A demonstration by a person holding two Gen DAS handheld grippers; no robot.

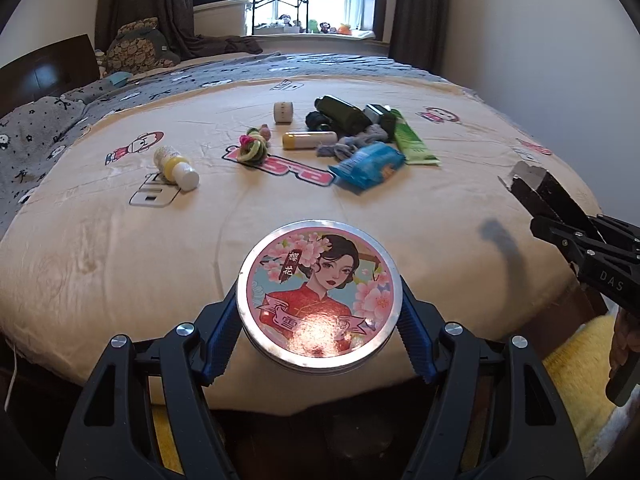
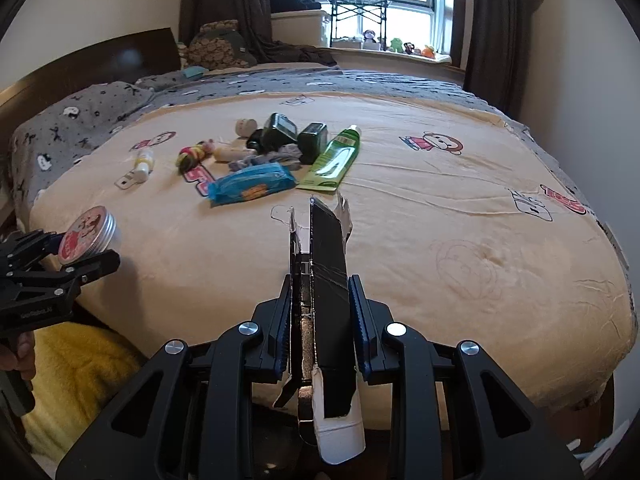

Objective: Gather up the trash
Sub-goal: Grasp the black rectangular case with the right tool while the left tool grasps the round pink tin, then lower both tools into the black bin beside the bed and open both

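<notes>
My left gripper (image 1: pixel 320 308) is shut on a round metal tin (image 1: pixel 319 294) with a pink picture lid, held over the bed's near edge; the tin also shows in the right wrist view (image 2: pixel 90 234). My right gripper (image 2: pixel 320 320) is shut on a flattened black cardboard box (image 2: pixel 326 280) with torn white flaps, held upright over the near edge; the box also shows at the right of the left wrist view (image 1: pixel 544 192). On the beige blanket (image 2: pixel 440 220) lie a blue wrapper pack (image 2: pixel 254 186), a green tube (image 2: pixel 334 158), a small yellow bottle (image 1: pixel 174 162) and a cream tube (image 1: pixel 308 139).
Also in the pile are dark green bottles (image 1: pixel 344 112), a grey cloth (image 1: pixel 352 142), coloured hair ties (image 1: pixel 254 146) and a small white roll (image 1: pixel 283 112). Grey pillows (image 2: pixel 80 120) and a headboard (image 2: pixel 100 64) lie at the left. A yellow fluffy rug (image 2: pixel 76 380) is below the bed edge.
</notes>
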